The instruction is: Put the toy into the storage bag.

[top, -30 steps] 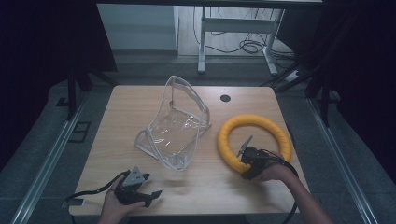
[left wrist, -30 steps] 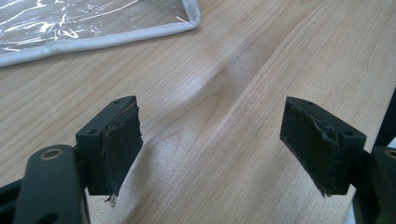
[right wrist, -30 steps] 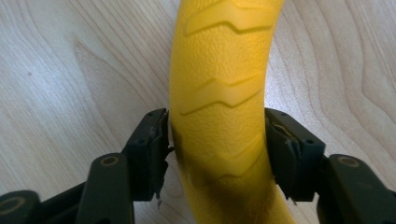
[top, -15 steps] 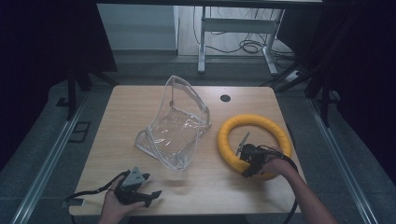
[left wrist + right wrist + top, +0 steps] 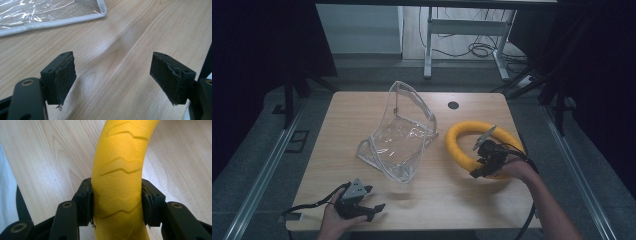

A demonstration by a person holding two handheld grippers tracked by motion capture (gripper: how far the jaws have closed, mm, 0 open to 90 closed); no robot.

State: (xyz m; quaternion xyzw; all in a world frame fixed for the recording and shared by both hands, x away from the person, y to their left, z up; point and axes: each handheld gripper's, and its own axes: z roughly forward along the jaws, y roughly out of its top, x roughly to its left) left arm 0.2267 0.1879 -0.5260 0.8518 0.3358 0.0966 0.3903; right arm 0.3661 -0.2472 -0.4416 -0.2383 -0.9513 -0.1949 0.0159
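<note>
On wooden table (image 5: pixel 362 120), right tongs (image 5: pixel 116 202) clamping yellow ring (image 5: pixel 120 170), left tongs (image 5: pixel 115 77) spread, empty

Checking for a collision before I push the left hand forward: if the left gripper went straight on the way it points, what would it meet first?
Probably bare wooden table. The open left gripper aims past the clear plastic pouch's grey-edged corner; depth is unclear.
</note>
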